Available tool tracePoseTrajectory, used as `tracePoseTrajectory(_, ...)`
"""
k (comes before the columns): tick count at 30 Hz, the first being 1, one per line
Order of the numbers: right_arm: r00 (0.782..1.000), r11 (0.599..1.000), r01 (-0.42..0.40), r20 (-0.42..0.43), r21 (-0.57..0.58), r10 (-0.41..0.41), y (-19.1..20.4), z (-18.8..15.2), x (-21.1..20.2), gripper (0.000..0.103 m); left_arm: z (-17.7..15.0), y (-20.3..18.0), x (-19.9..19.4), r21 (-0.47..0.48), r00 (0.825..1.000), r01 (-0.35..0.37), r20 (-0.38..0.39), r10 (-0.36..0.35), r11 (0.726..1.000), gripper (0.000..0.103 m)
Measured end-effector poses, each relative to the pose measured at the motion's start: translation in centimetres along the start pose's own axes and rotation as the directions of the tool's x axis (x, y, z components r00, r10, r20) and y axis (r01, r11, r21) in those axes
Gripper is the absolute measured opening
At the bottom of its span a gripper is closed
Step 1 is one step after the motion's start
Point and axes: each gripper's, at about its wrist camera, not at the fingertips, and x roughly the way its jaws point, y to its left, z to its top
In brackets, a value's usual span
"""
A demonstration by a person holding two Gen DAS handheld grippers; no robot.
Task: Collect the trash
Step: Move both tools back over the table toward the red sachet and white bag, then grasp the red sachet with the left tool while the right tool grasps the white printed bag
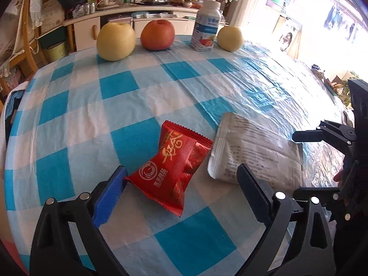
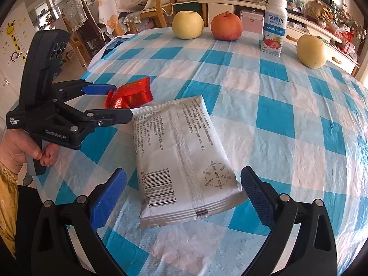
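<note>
A red snack wrapper (image 1: 173, 170) lies on the blue-and-white checked tablecloth (image 1: 115, 115), between the open fingers of my left gripper (image 1: 181, 179); the left pad (image 1: 110, 197) touches its corner. A white printed pouch (image 1: 250, 151) lies just right of it. In the right wrist view the pouch (image 2: 184, 161) lies flat between the open fingers of my right gripper (image 2: 184, 184), near the table surface. The left gripper (image 2: 119, 103) shows there too, open around the red wrapper (image 2: 130, 94). The right gripper (image 1: 296, 163) shows at the right edge of the left wrist view.
At the table's far side stand a yellow apple (image 1: 115, 40), a red apple (image 1: 157, 34), a yogurt bottle (image 1: 205, 26) and another yellow apple (image 1: 230, 38). Chairs (image 2: 158, 2) and a cluttered sideboard (image 1: 138, 11) stand beyond the table.
</note>
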Motion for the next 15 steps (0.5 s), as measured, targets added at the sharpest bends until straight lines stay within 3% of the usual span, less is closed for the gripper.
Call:
tracePoseTrajectory(7,1.000,1.000,0.010,-0.015,-0.005,-0.010,-0.1,0.0,1.0,0.098,0.1,0.0,0.2,0.044,0.994,-0.110,0.008,0.110,0.993,0.096)
tracePoseTrajectory(12,1.000,1.000,0.012,-0.014,-0.019,-0.012,0.2,0.0,1.5,0.098,0.4,-0.1,0.7,0.047,0.993,-0.117,0.022,0.116,0.992,0.096)
tracePoseTrajectory(15,0.999,0.999,0.030,-0.014,-0.041,-0.031,0.5,0.0,2.0,0.098,0.7,-0.6,1.0,0.053,0.994,-0.111,0.029,0.110,0.992,0.085)
